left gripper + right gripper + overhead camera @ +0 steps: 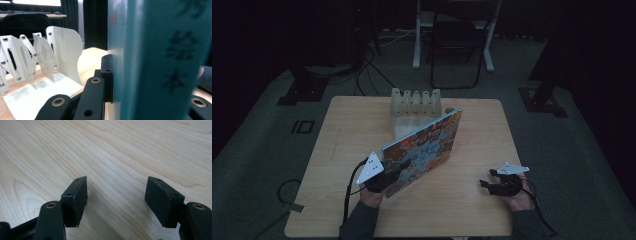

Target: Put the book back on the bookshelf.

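Teal-spined picture book (424, 147), cover crowded with bright cartoon panels: held tilted above the middle of the light wooden desk (337, 130), lower corner clamped between the jaws of the left gripper (379, 180). In the left gripper view the spine (160, 62) stands upright against one black pad.

White slotted book rack (414, 107): at the far side of the desk, just behind the book, dividers fanned, slots vacant as far as can be seen.

Right gripper (502, 185): low over bare desk, well apart from the book, jaws apart with nothing between.

Step in hand, by judgement: carrying the book toward the rack. Next move calls for standing the book upright and lining its edge with a slot.
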The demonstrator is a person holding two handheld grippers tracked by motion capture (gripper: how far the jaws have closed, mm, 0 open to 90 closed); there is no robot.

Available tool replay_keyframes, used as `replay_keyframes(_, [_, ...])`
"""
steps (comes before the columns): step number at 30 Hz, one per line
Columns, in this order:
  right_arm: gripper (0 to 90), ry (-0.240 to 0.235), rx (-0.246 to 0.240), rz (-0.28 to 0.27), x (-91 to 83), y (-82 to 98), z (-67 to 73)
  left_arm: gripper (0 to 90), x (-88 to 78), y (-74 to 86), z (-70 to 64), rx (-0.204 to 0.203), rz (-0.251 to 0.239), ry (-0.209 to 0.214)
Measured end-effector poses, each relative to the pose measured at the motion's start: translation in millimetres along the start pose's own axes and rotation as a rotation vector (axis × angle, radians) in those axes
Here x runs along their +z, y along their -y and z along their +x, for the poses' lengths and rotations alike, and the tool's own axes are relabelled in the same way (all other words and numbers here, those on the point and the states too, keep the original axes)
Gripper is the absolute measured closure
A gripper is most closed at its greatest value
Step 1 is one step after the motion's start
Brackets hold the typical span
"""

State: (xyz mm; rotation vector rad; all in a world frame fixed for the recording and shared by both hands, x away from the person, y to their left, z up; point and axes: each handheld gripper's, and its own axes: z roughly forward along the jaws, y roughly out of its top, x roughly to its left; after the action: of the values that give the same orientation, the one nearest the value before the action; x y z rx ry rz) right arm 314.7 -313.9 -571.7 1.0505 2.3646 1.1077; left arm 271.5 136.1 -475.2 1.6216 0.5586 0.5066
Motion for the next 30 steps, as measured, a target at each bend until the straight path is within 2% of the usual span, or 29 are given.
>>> replay_keyframes(17, [33.9,0.000,-0.004,0.000,0.2,-0.1,0.5,81.5,-18.1,-3.6,9.1,-0.014,-0.014,-0.052])
replay_keyframes(30, [33.7,0.000,-0.004,0.001,0.2,-0.1,0.7,81.4,-25.1,-4.5,12.9,-0.020,-0.014,-0.074])
